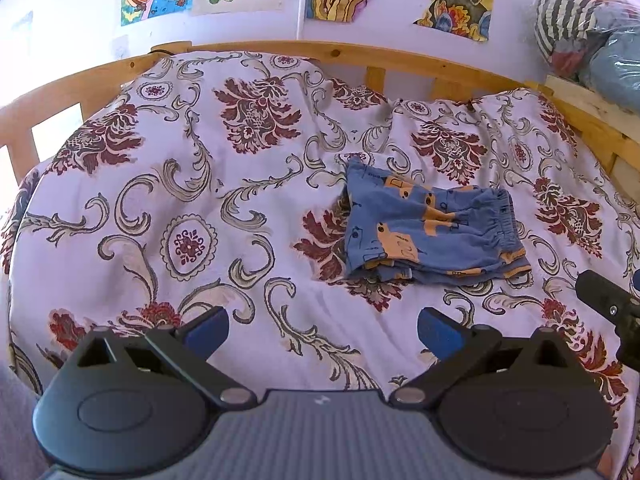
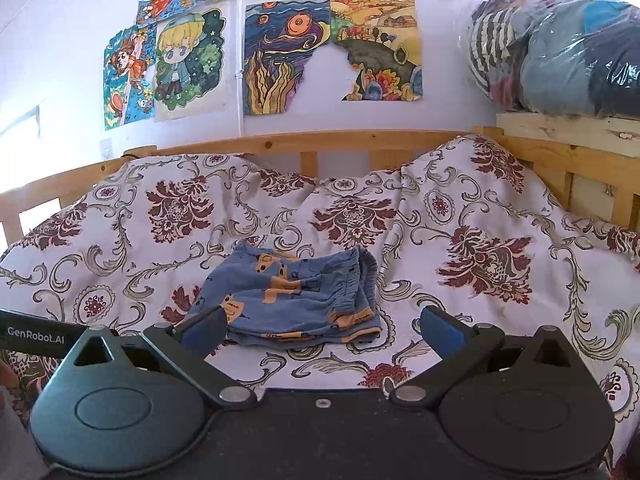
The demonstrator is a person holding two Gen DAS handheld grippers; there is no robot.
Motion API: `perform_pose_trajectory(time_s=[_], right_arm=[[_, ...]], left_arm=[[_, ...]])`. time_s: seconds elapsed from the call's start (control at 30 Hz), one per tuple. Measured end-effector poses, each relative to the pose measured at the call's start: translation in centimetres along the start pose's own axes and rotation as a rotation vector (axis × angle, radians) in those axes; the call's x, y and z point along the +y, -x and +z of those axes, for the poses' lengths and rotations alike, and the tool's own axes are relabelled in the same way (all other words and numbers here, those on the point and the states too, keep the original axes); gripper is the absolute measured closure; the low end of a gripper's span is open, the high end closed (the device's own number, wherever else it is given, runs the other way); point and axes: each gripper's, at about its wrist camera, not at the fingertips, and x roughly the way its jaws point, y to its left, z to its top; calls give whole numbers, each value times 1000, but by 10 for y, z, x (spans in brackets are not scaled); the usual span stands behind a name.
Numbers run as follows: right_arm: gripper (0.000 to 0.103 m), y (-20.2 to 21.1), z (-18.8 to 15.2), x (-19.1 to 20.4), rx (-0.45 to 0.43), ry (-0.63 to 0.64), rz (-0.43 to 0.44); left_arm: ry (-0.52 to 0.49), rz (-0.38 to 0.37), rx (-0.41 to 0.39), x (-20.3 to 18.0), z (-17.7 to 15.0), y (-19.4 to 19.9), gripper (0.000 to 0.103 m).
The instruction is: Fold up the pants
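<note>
The pants (image 2: 292, 300) lie folded into a compact bundle on the floral bedspread (image 1: 200, 184), waistband to the right. The left gripper (image 1: 322, 330) and the right gripper (image 2: 322, 330) both stand wide and empty, clear of the cloth. Judgement: folding looks complete; any finishing press should land flat on the top layer. The underside layers and leg hems are hidden.

Black gripper (image 1: 323, 330), blue pads (image 1: 438, 330)
</note>
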Motion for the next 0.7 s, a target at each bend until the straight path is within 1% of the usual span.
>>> perform_pose_trajectory(time_s=[0.7], right_arm=[[1,0,-1,1,0,7,0]], left_arm=[[0,-1,2,0,1,0,0]])
